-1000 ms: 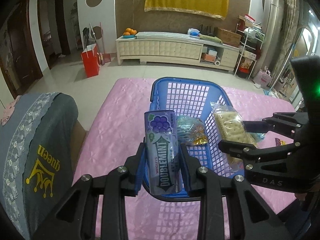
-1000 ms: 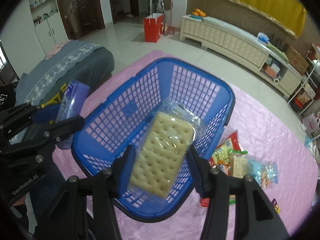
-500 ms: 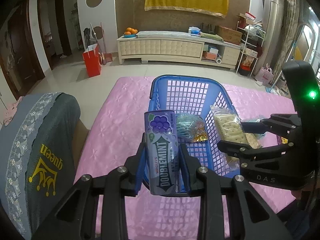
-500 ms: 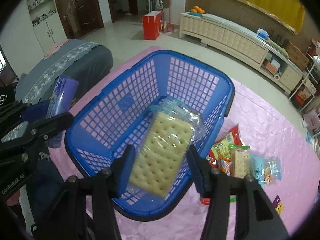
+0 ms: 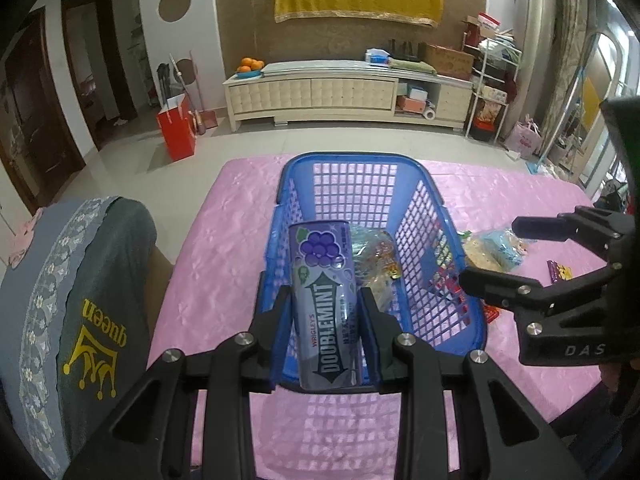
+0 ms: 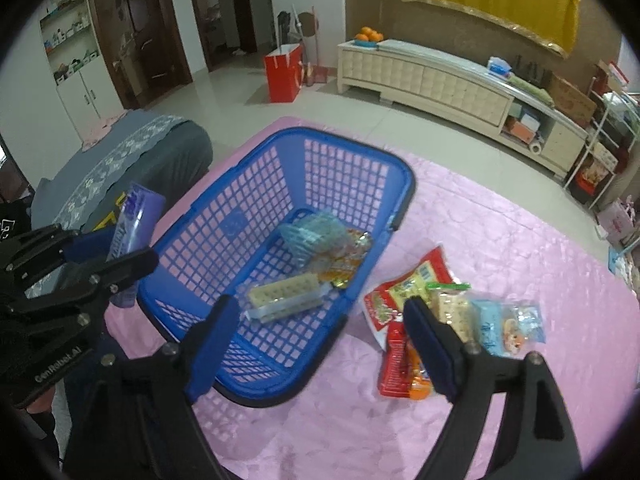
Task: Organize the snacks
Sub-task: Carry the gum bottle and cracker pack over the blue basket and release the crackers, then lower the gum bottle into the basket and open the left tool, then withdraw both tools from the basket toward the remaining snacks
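Observation:
My left gripper [image 5: 324, 320] is shut on a purple Doublemint gum pack [image 5: 326, 304], held upright just over the near rim of the blue basket [image 5: 352, 160]. From the right wrist view this gum pack [image 6: 136, 220] and the left gripper [image 6: 124, 248] sit left of the basket [image 6: 404, 184]. My right gripper [image 6: 322, 312] hangs over the basket's near right corner, its jaws opening with nothing between them. The cracker packet [image 6: 286, 296] lies on the basket floor beside a clear bag of wrapped sweets [image 6: 320, 240]. The right gripper [image 5: 490, 253] also shows in the left wrist view.
Several loose snack packets [image 6: 440, 312] lie on the pink tablecloth [image 6: 500, 240] right of the basket, with a small purple packet [image 5: 558, 270] further out. A grey-covered chair [image 5: 80, 300] stands against the table's left edge.
The right jaws spread and let go of the cracker packet, which now lies in the basket. The right gripper drew back towards the right. The left gripper kept its hold on the gum.

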